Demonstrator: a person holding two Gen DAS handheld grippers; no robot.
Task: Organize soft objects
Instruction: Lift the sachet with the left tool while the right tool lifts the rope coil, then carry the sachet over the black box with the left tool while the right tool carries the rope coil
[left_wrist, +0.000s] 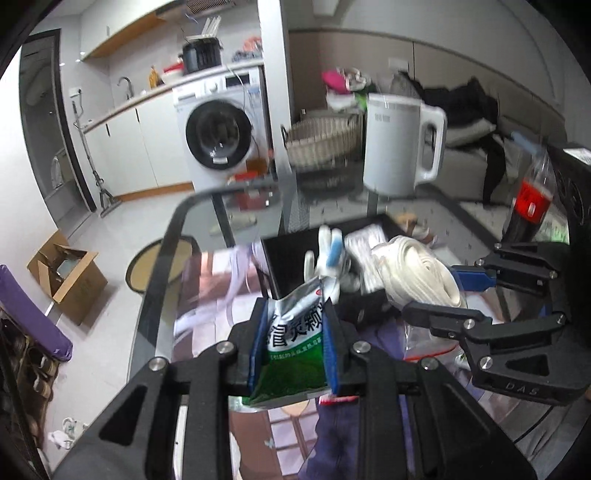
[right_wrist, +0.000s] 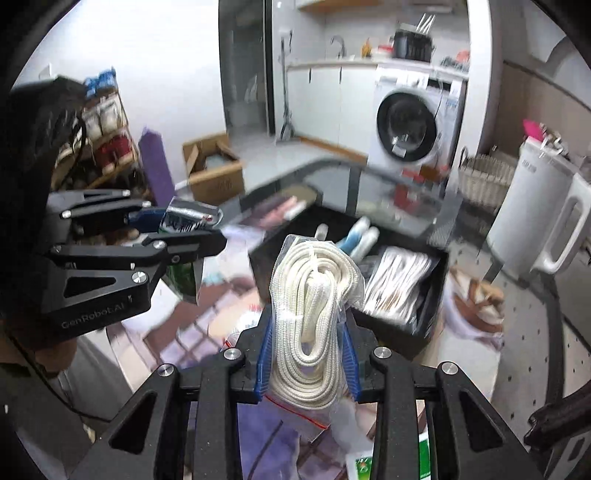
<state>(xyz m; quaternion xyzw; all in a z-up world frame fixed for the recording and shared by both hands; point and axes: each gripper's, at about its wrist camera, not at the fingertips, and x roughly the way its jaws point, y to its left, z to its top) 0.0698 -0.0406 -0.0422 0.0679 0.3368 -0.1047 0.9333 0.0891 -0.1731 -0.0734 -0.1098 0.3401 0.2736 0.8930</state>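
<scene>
My left gripper (left_wrist: 295, 325) is shut on a green and silver sachet (left_wrist: 291, 347), held above the glass table; it also shows in the right wrist view (right_wrist: 192, 229). My right gripper (right_wrist: 308, 325) is shut on a clear bag of coiled white rope (right_wrist: 314, 302), also seen in the left wrist view (left_wrist: 421, 273). A black bin (right_wrist: 417, 325) lies just ahead with white and blue gloves (left_wrist: 330, 254) and a packet of white cords (right_wrist: 399, 280) inside. Both grippers hover near the bin's front edge.
A white kettle (left_wrist: 402, 144) stands beyond the bin, a cola bottle (left_wrist: 532, 195) to the right. More packets and a purple cloth (left_wrist: 343, 428) lie on the table below the grippers. A washing machine (left_wrist: 221, 133), wicker basket (left_wrist: 325, 136) and cardboard box (left_wrist: 68, 275) stand off the table.
</scene>
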